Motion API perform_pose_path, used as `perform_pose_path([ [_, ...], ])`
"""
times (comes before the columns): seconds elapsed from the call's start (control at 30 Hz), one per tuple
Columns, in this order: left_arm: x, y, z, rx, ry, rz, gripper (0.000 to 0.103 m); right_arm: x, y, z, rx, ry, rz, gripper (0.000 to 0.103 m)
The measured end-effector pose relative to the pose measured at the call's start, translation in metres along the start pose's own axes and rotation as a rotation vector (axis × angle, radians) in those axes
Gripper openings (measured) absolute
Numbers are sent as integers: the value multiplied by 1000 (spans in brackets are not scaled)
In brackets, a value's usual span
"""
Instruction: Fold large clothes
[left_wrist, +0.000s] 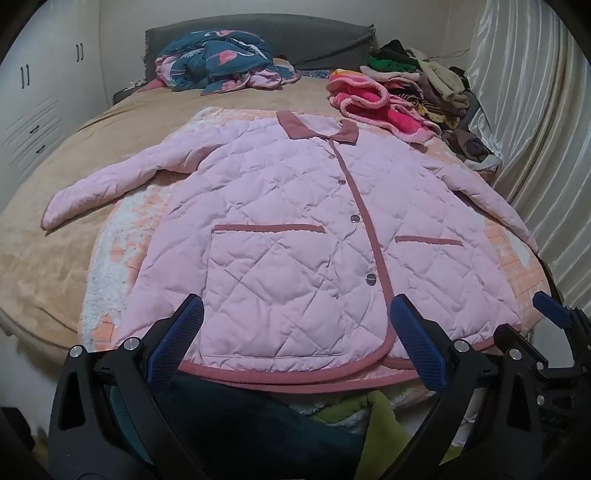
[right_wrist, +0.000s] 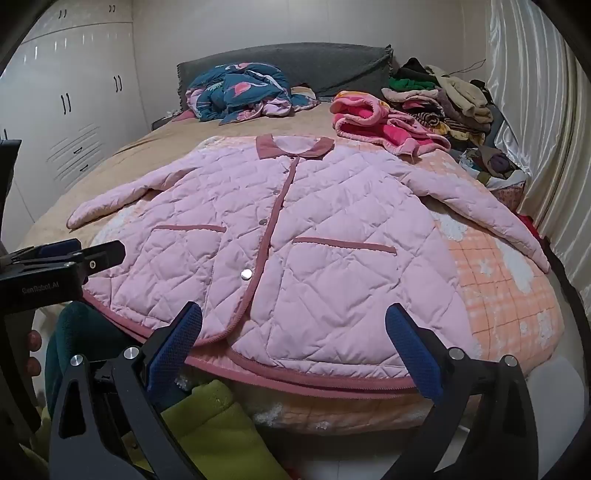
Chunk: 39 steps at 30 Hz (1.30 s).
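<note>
A pink quilted jacket (left_wrist: 295, 229) with dark pink trim lies flat, front up and buttoned, on a peach blanket (left_wrist: 122, 258) on the bed, both sleeves spread out; it also shows in the right wrist view (right_wrist: 314, 251). My left gripper (left_wrist: 295, 332) is open and empty, just before the hem at the jacket's left pocket. My right gripper (right_wrist: 293, 332) is open and empty, before the hem at the right pocket. The right gripper shows at the edge of the left wrist view (left_wrist: 554, 321), and the left gripper at the edge of the right wrist view (right_wrist: 74, 254).
A blue flamingo-print quilt (left_wrist: 221, 62) lies by the grey headboard (left_wrist: 314, 33). A pink fleece garment (left_wrist: 376, 107) and a pile of clothes (left_wrist: 424, 81) sit at the back right. A curtain (left_wrist: 535, 129) hangs right. White wardrobes (right_wrist: 74, 110) stand left. Green and dark clothes (right_wrist: 207, 424) lie below the bed's edge.
</note>
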<state>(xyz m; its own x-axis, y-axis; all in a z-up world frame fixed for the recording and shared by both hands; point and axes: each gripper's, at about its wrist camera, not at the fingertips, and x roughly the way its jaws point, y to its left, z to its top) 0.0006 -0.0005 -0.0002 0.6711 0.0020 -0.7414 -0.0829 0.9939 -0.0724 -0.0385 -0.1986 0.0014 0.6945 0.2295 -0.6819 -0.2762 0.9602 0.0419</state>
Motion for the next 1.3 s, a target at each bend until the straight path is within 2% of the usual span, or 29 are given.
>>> perform_pose_path([
  [1.3,-8,2,3,-6,-19,0,95,-7,-1,1,-1,-36,-8,99],
])
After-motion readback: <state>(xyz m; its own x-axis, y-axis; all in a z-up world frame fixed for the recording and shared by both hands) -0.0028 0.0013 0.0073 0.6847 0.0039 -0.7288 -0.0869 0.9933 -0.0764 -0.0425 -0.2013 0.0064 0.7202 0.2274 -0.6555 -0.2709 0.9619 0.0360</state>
